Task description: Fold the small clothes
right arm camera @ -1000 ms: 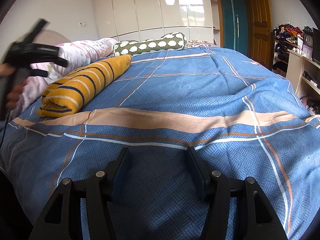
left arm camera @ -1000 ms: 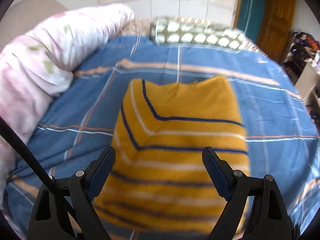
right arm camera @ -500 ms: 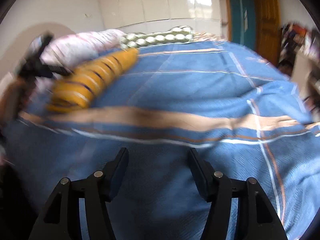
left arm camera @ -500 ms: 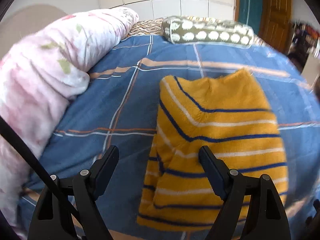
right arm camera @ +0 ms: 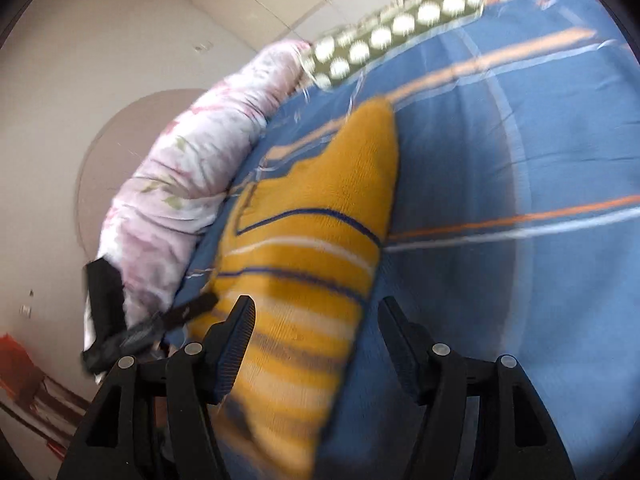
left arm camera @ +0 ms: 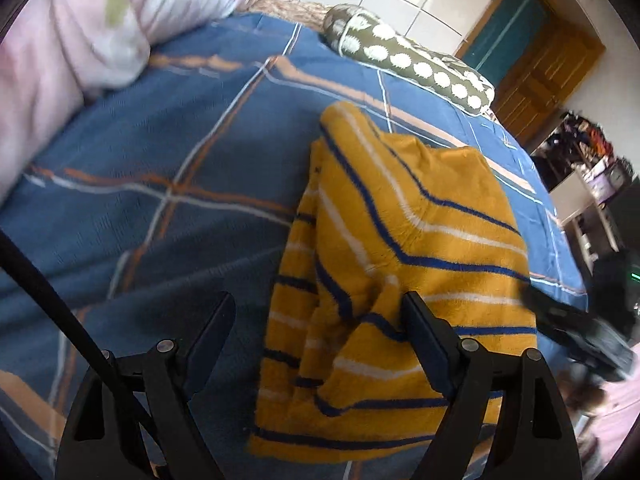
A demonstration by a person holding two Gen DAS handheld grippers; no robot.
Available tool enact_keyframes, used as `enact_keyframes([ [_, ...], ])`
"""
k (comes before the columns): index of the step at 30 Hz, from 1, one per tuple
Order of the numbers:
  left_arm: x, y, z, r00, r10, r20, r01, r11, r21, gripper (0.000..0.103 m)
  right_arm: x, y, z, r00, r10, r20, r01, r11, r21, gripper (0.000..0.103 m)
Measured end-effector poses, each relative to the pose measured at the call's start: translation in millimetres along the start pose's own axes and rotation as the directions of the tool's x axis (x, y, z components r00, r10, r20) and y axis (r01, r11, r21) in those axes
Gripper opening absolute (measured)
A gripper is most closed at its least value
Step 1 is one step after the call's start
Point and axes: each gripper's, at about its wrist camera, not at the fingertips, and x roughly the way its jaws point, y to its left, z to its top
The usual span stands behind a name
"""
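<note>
Striped sweater lies on blue plaid bedspread; pillows apparently behind.

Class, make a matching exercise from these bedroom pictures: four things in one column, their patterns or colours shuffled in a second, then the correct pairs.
Column A
1. sweater
2. bolster pillow
3. quilt
4. bed cover

Column B
a. blue with orange and white lines
b. pink floral
c. mustard with blue and white stripes
d. olive with white spots

Pairs: 1-c, 2-d, 3-b, 4-a
</note>
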Motion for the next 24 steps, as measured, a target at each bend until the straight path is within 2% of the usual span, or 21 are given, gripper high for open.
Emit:
enact_keyframes([
  [1, 1, 1, -1, 1.0, -0.011, -0.005, 0.011, 1.0, -0.009, 0.085, 17, -5, 2, 0.999, 0.026, -0.023, -0.025, 0.998, 0.051, 0.057],
  [2, 4, 2, -3, 1.0, -0.005, -0.003, 0.005, 1.0, 0.0, 0.084, 22, -8, 2, 0.999, 0.046, -0.019, -0.044, 0.995, 0.09, 0.051],
  [3, 5, 1, -4, 1.0, -0.021, -0.013, 0.021, 1.0, -0.006, 0.08, 23, -9, 4, 0.997, 0.073, -0.01, -0.071, 0.989, 0.128, 0.043],
  [4, 6, -3, -5, 0.999, -0.04, -0.02, 0.039, 0.999, -0.008, 0.072, 19, -9, 5, 0.995, 0.099, -0.002, -0.098, 0.984, 0.15, 0.037],
  [6, 5, -18, -7, 0.995, -0.088, -0.036, 0.088, 0.996, -0.002, 0.065, 1, -2, 9, 0.99, 0.138, 0.027, -0.14, 0.98, 0.141, 0.034],
  [10, 0, -68, -13, 0.99, -0.134, -0.029, 0.137, 0.986, 0.098, 0.06, -51, 10, 17, 0.982, 0.14, 0.123, -0.15, 0.985, 0.079, 0.033],
  [11, 1, -83, -16, 0.992, -0.121, -0.025, 0.123, 0.984, 0.127, 0.06, -66, 9, 17, 0.981, 0.124, 0.151, -0.136, 0.988, 0.071, 0.033],
  [12, 3, -89, -17, 0.995, -0.098, -0.024, 0.1, 0.985, 0.139, 0.06, -77, 9, 16, 0.983, 0.083, 0.165, -0.093, 0.994, 0.055, 0.035],
  [13, 12, -97, -19, 0.999, -0.043, -0.031, 0.047, 0.987, 0.153, 0.06, -83, 7, 15, 0.985, 0.004, 0.171, -0.01, 0.999, 0.039, 0.039],
  [15, 29, -98, -23, 0.997, 0.034, -0.063, -0.025, 0.99, 0.14, 0.062, -76, -5, 11, 0.986, -0.116, 0.117, 0.112, 0.993, 0.037, 0.045],
  [16, 33, -94, -26, 0.997, 0.03, -0.077, -0.02, 0.992, 0.122, 0.064, -67, -17, 5, 0.98, -0.188, 0.061, 0.185, 0.981, 0.056, 0.046],
  [17, 34, -88, -30, 0.996, -0.009, -0.091, 0.016, 0.997, 0.08, 0.064, -65, -25, 1, 0.977, -0.21, 0.039, 0.206, 0.976, 0.073, 0.047],
  [20, 21, -80, -36, 0.995, -0.016, -0.094, 0.019, 0.999, 0.033, 0.064, -88, -35, -16, 0.983, -0.15, 0.108, 0.136, 0.982, 0.13, 0.049],
  [24, -20, -80, -55, 1.0, 0.011, -0.018, -0.009, 0.997, 0.08, 0.065, -131, -12, -39, 0.961, -0.175, 0.213, 0.167, 0.984, 0.053, 0.049],
])
